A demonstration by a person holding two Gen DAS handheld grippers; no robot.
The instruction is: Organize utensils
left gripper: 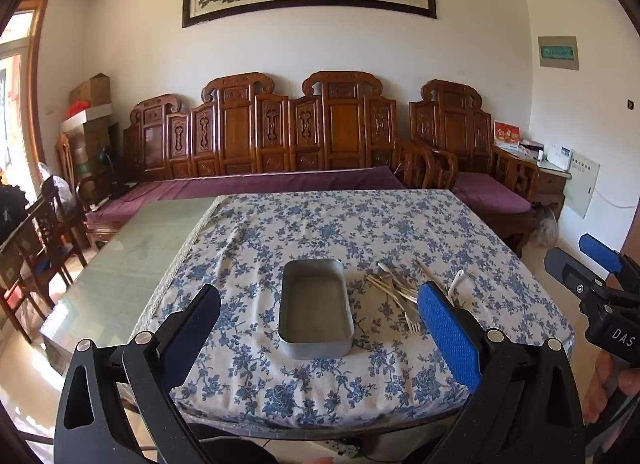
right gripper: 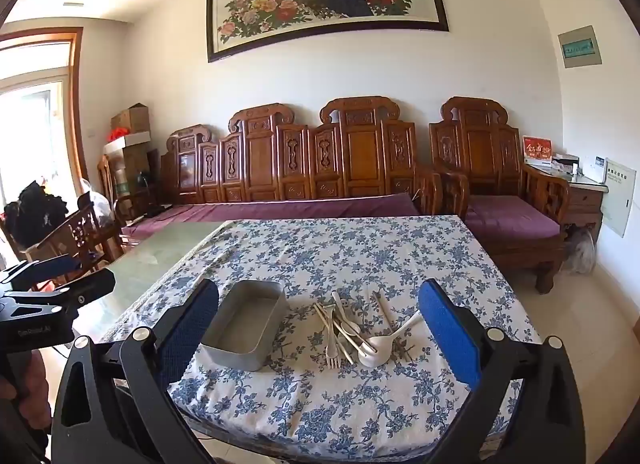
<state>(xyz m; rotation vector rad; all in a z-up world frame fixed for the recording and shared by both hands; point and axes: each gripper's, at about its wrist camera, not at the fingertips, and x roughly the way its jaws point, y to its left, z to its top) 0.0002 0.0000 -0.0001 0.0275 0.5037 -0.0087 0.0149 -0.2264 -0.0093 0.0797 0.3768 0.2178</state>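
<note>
In the right wrist view, the empty grey rectangular metal tin (right gripper: 244, 328) sits lower centre-left; touching-tangled white plastic forks and spoons (right gripper: 352, 332) lie just right. Both the left gripper (left gripper: 320, 316) and right gripper (right gripper: 320, 320) hang released, holding nothing. Grabbing into the tangle could drag neighbouring pieces or bunch the blue floral tablecloth (right gripper: 360, 256).
</note>
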